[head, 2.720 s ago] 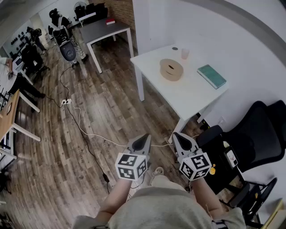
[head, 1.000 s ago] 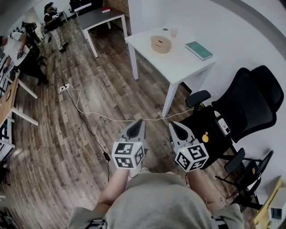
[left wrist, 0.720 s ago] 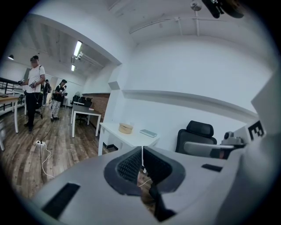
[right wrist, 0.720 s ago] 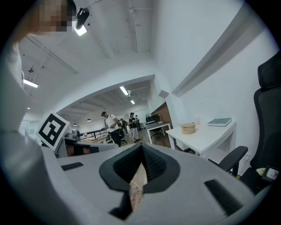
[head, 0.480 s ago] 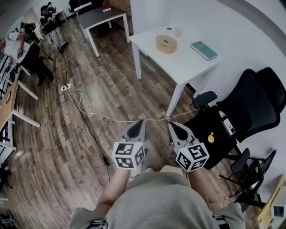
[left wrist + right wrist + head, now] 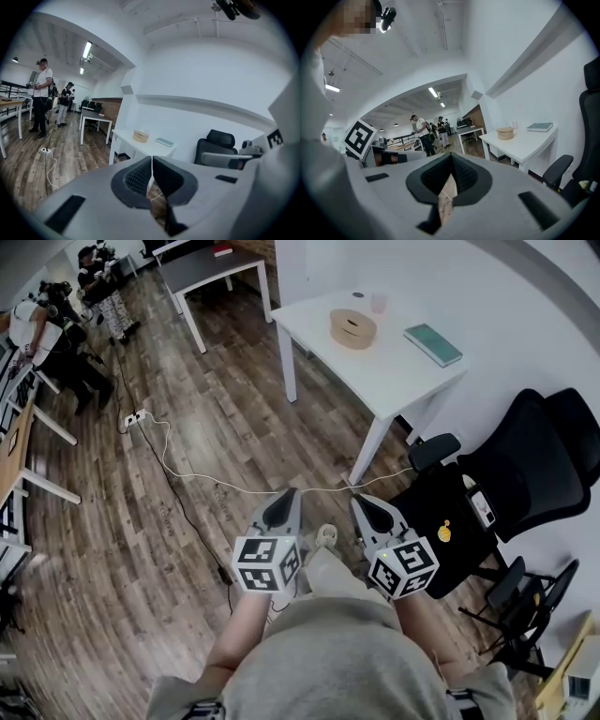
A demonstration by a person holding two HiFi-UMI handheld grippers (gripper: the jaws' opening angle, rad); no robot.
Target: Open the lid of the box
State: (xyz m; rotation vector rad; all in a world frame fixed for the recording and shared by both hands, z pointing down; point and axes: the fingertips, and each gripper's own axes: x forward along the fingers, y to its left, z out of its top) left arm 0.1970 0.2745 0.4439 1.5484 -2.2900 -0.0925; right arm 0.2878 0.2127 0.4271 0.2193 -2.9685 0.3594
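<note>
Approach phase, nothing touched yet. The person is holding the left hand-held gripper [image 6: 284,495] and the right hand-held gripper [image 6: 362,503] side by side in front of the body, both pointing roughly level toward the white desk [image 6: 398,381]. Probably carrying them ready to reach once close enough.

Both are fully closed. In the left gripper view the pads are meeting along one thin seam with nothing between them. It's the same in the right gripper view, where only floor is showing through below the pads. Likely parked closed because there is nothing to grip out here.

The round wooden box [image 6: 345,339] is sitting on the far part of the desk, well apart from both grippers, with its lid [image 6: 354,324] on and lying flat. A small cup [image 6: 379,302] is standing just behind it and a teal book [image 6: 433,344] is lying off to its right, neither touching it, so access from the near edge looks free.

A black office chair [image 6: 525,465] is standing at the right, beside the desk corner. A white cable [image 6: 187,479] is trailing over the wooden floor [image 6: 216,418] between the person and the desk. It's a trip risk on the way in.

The next step calls for closing the gap, then opening the jaws at the box.
</note>
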